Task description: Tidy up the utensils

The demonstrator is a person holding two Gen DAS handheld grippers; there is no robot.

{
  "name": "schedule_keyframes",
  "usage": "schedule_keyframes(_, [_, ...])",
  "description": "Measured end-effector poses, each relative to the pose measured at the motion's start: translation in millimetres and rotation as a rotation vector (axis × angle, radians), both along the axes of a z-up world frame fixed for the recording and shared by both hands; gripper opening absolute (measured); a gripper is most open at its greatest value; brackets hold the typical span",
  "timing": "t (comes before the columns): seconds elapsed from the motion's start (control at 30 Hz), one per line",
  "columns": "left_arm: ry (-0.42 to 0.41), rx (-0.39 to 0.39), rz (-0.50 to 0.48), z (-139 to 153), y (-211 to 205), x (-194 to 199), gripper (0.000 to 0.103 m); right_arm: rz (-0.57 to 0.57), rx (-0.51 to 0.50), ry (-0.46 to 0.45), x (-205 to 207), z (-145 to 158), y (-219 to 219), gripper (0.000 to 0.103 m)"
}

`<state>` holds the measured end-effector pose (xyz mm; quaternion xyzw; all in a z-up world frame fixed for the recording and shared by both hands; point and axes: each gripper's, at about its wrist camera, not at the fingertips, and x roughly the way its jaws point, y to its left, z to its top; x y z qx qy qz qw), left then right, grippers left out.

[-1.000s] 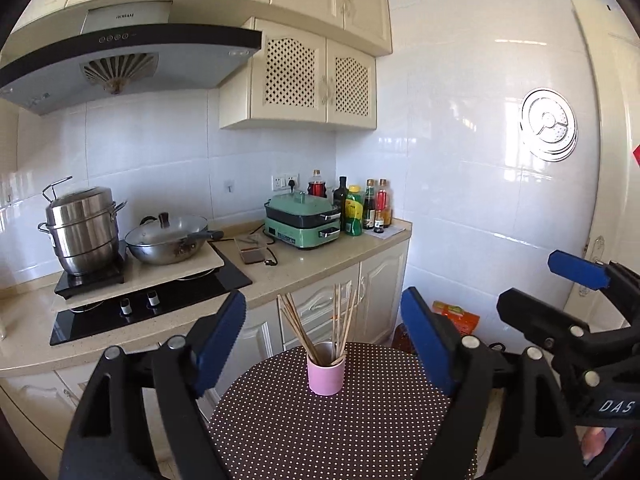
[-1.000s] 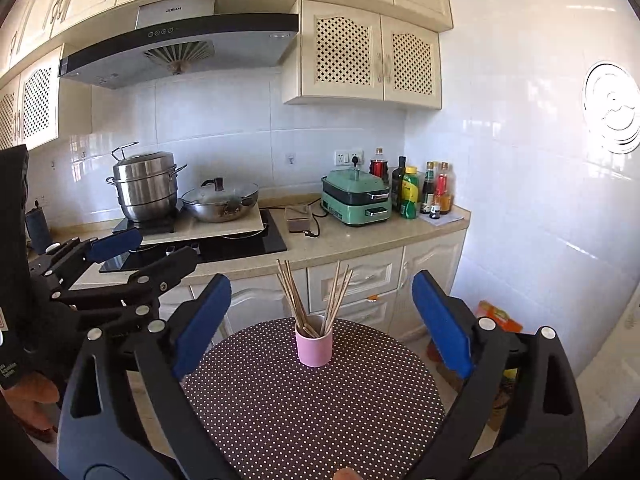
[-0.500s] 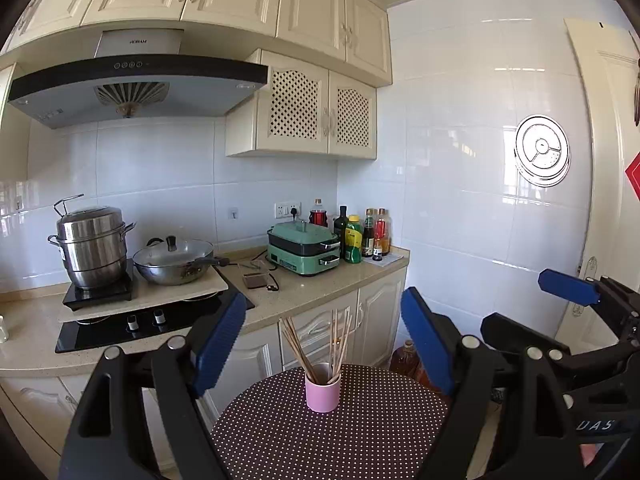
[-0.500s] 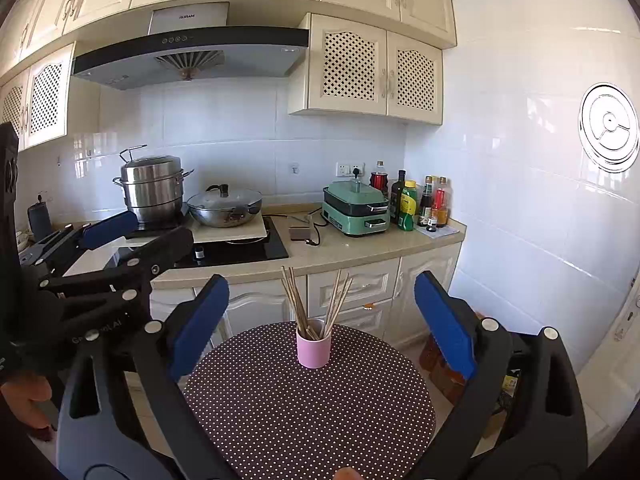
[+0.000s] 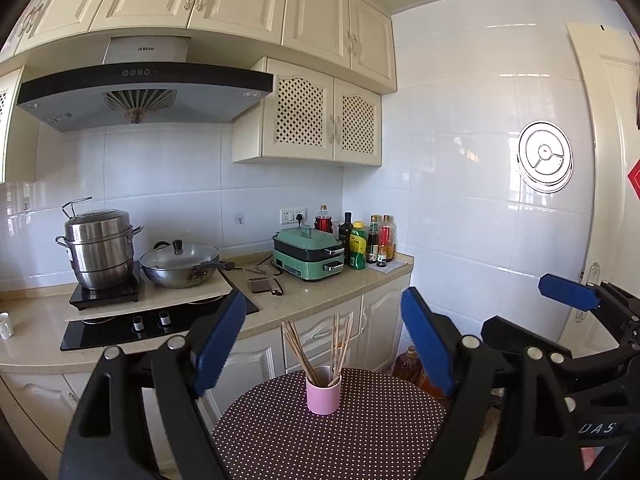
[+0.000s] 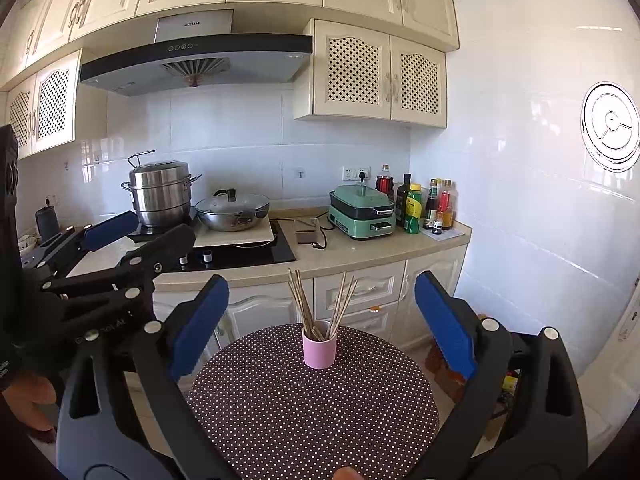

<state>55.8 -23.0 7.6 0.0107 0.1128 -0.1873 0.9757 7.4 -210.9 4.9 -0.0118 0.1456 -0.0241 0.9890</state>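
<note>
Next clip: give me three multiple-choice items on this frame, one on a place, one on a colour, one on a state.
1. Where does the cup of chopsticks stand?
A. on the dotted round table
B. on the stove
C. on the counter

2. What colour is the cup?
A. green
B. pink
C. white

3. How is the left claw?
A. shut on chopsticks
B. shut on the cup
C. open, empty

A: the cup sits on the dotted round table.
B: its wall is pink, chopsticks inside.
C: the left claw has its pads spread with nothing between.

Matt pink cup of bare wooden chopsticks — polka-dot cloth tabletop, glossy steel steamer pot.
</note>
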Motion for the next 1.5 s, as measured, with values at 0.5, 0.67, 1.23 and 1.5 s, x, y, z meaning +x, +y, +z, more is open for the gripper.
schedule_keyframes(0.5, [-0.012, 0.014, 0.015, 4.6, -5.2, -9.5, 0.079, 0.007, 0.010, 0.000, -7.7, 0.5, -4.0, 0.093])
schedule_keyframes(0.67, [-0.015, 0.011, 0.016, 6.0, -4.3, -11.4, 0.079, 0.008, 0.010, -0.003, -8.2, 1.9, -3.8, 0.093])
schedule_keyframes(1.23, [-0.027, 0.019, 0.015, 7.1, -3.8, -17.8, 0.079, 0.008, 0.022, -0.009, -12.6, 1.0, -5.8, 0.093])
schedule_keyframes(1.5, [-0.030, 0.018, 0.015, 7.2, -3.6, -18.2, 0.079, 0.007, 0.029, -0.011, -15.8, -0.1, -6.5, 0.093])
